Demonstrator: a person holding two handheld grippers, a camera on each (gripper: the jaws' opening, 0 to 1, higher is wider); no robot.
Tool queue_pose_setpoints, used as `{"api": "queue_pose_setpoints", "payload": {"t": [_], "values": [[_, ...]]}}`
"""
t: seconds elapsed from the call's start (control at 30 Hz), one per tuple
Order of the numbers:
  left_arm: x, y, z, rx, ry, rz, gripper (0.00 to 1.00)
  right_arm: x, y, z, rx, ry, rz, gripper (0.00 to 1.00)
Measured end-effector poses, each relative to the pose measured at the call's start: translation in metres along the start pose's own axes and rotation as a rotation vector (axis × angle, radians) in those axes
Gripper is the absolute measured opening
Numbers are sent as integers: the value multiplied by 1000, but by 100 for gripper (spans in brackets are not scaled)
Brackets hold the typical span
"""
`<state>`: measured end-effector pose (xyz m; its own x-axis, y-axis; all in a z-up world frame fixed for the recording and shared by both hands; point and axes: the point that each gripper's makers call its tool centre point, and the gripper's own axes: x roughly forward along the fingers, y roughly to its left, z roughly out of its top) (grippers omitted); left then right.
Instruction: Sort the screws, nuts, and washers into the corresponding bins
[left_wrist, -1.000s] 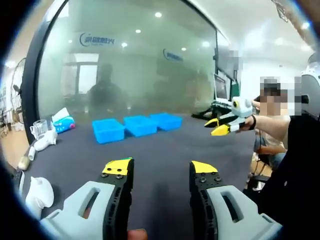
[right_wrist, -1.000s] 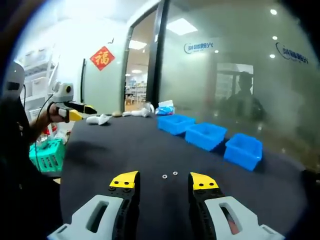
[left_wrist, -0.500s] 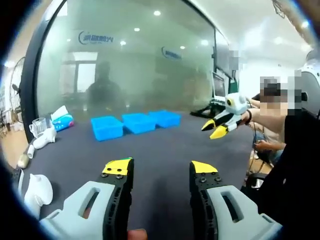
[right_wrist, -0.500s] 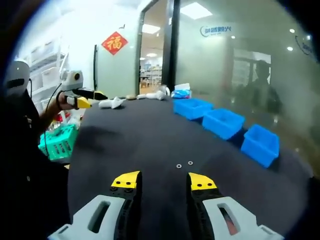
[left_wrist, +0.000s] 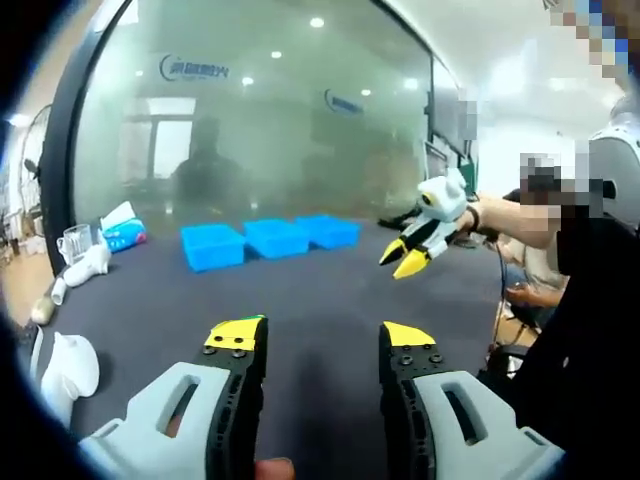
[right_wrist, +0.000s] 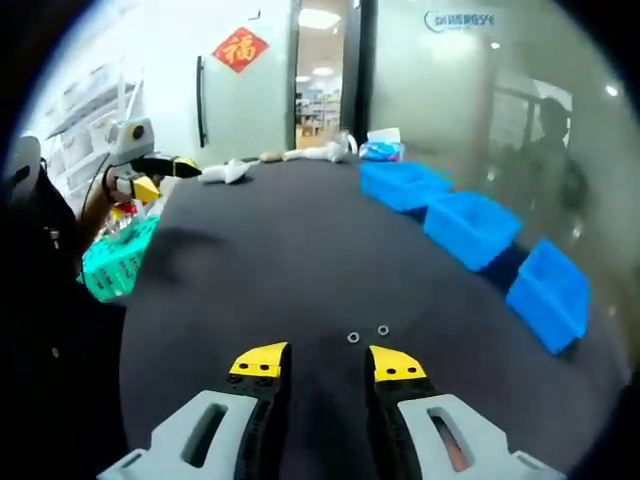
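Observation:
Three blue bins stand in a row on the dark table (left_wrist: 320, 290); in the left gripper view they are the bins (left_wrist: 270, 238) at mid-distance, in the right gripper view the bins (right_wrist: 470, 228) run along the right side. Two small metal rings (right_wrist: 367, 334) lie on the table just ahead of my right gripper (right_wrist: 325, 363), which is open and holds nothing. My left gripper (left_wrist: 323, 336) is open above the table, empty. The right gripper (left_wrist: 408, 255) appears in the left gripper view, held in a hand. The left gripper (right_wrist: 150, 176) appears far left in the right gripper view.
White objects (left_wrist: 70, 365) and a glass jug (left_wrist: 72, 243) sit at the table's left end, with a blue tissue pack (left_wrist: 124, 236). A green basket (right_wrist: 112, 262) stands beside the table. A frosted glass wall (left_wrist: 260, 130) runs behind the bins. A person (left_wrist: 580, 290) stands at the right.
The right gripper has tipped downward and come nearer the two rings, its jaws slightly closer together. In the left gripper view it has moved left and lower.

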<state>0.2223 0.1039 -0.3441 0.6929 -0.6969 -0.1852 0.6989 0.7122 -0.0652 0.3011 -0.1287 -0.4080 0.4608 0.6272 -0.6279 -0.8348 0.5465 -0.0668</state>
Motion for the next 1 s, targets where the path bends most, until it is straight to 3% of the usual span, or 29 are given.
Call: {"api": "queue_pose_setpoints", "payload": {"t": [0.37, 1.0], "values": [[-3, 7, -6, -16, 2, 13, 43, 26, -2, -8, -1, 94, 26, 19], [-2, 11, -9, -27, 1, 22, 43, 36, -8, -10, -21, 129, 12, 9]]}}
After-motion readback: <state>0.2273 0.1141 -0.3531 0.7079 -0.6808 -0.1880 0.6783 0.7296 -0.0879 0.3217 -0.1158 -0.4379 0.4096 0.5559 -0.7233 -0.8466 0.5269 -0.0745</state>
